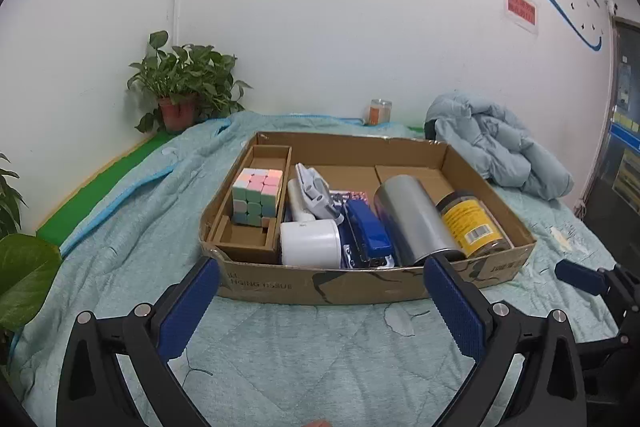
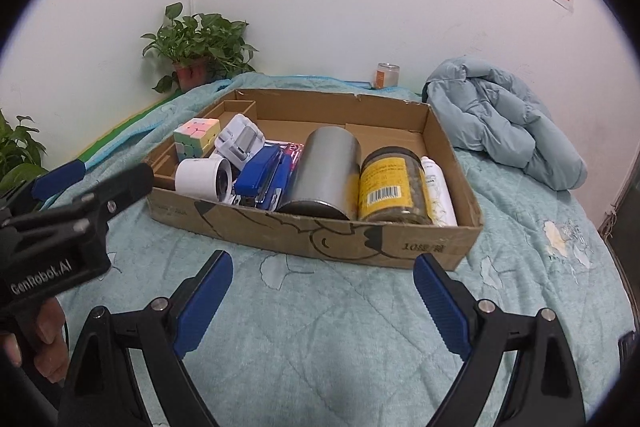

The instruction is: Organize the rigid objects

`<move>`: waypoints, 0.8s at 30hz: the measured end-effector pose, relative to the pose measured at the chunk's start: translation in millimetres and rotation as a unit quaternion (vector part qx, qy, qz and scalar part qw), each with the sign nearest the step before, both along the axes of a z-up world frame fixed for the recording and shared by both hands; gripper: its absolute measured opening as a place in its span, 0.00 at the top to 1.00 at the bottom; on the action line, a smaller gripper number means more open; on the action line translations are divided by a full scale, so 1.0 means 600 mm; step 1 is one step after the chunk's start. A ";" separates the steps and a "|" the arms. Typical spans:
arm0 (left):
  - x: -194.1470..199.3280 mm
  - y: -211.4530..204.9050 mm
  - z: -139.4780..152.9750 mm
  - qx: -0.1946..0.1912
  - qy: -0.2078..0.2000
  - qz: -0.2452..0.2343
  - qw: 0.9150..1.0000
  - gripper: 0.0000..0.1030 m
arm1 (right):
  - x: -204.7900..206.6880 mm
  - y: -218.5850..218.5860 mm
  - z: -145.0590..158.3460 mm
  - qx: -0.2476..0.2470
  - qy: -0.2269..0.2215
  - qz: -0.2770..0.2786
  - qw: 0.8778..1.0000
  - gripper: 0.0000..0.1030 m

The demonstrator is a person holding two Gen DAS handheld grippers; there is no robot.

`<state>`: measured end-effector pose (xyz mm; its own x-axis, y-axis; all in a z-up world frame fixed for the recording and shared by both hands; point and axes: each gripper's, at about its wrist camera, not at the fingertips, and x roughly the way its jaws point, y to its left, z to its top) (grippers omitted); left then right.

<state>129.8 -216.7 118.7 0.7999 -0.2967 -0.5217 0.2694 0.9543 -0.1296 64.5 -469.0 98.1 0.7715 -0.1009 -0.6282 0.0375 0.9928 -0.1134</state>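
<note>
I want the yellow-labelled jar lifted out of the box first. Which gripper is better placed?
Probably right gripper: open, empty, jar nearly straight ahead. Left gripper faces the box's cube side.

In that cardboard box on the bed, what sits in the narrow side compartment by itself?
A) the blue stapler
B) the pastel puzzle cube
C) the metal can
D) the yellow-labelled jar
B: the puzzle cube stands alone in the narrow divided section at the left of the box, while the other things lie in the main part.
</note>
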 end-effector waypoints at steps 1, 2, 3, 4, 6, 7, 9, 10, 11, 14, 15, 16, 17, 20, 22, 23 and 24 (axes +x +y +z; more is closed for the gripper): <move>0.008 -0.001 -0.004 0.002 0.004 0.001 1.000 0.00 | 0.004 -0.001 -0.002 0.000 0.004 0.001 1.000 0.10; 0.015 -0.002 -0.007 0.004 0.006 0.003 1.000 0.00 | 0.009 -0.003 -0.004 0.001 0.008 0.001 1.000 0.10; 0.020 -0.003 -0.009 0.003 0.009 0.005 1.000 0.00 | 0.014 -0.007 -0.006 0.003 0.014 0.000 1.000 0.10; 0.026 -0.004 -0.012 0.002 0.012 0.006 1.000 0.00 | 0.017 -0.011 -0.008 0.006 0.017 -0.001 1.000 0.10; 0.035 -0.008 -0.017 0.002 0.019 0.001 1.000 0.00 | 0.019 -0.015 -0.011 0.007 0.019 -0.002 1.000 0.10; 0.037 -0.011 -0.020 0.004 0.020 -0.001 1.000 0.00 | 0.018 -0.016 -0.013 0.003 0.017 -0.005 1.000 0.10; 0.039 -0.018 -0.025 0.006 0.023 -0.006 1.000 0.00 | 0.021 -0.020 -0.017 -0.002 0.016 -0.006 1.000 0.10; 0.039 -0.023 -0.027 0.005 0.027 -0.011 1.000 0.00 | 0.021 -0.021 -0.018 0.000 0.018 -0.006 1.000 0.10; 0.039 -0.026 -0.028 0.005 0.028 -0.016 0.999 0.00 | 0.022 -0.022 -0.020 0.003 0.020 -0.004 1.000 0.10; 0.033 -0.032 -0.027 0.013 0.027 -0.019 0.999 0.00 | 0.022 -0.025 -0.021 0.007 0.021 -0.005 1.000 0.10; 0.029 -0.032 -0.026 0.013 0.026 -0.017 0.999 0.00 | 0.020 -0.027 -0.020 0.007 0.019 -0.005 1.000 0.10; 0.028 -0.031 -0.025 0.012 0.027 -0.016 0.999 0.00 | 0.019 -0.028 -0.019 0.009 0.018 -0.006 1.000 0.10; 0.025 -0.029 -0.025 0.011 0.029 -0.015 0.999 0.00 | 0.015 -0.028 -0.018 0.010 0.016 -0.008 1.000 0.10; 0.017 -0.022 -0.022 0.007 0.033 -0.008 0.999 0.00 | 0.010 -0.028 -0.016 0.012 0.014 -0.008 1.000 0.10; 0.010 -0.020 -0.020 0.010 0.030 -0.007 0.999 0.00 | 0.007 -0.029 -0.014 0.011 0.012 -0.007 1.000 0.10; 0.008 -0.020 -0.019 0.013 0.030 -0.007 0.999 0.00 | 0.004 -0.027 -0.014 0.011 0.011 -0.007 1.000 0.10; 0.006 -0.020 -0.018 0.015 0.028 -0.007 0.999 0.00 | 0.002 -0.028 -0.013 0.012 0.009 -0.007 1.000 0.10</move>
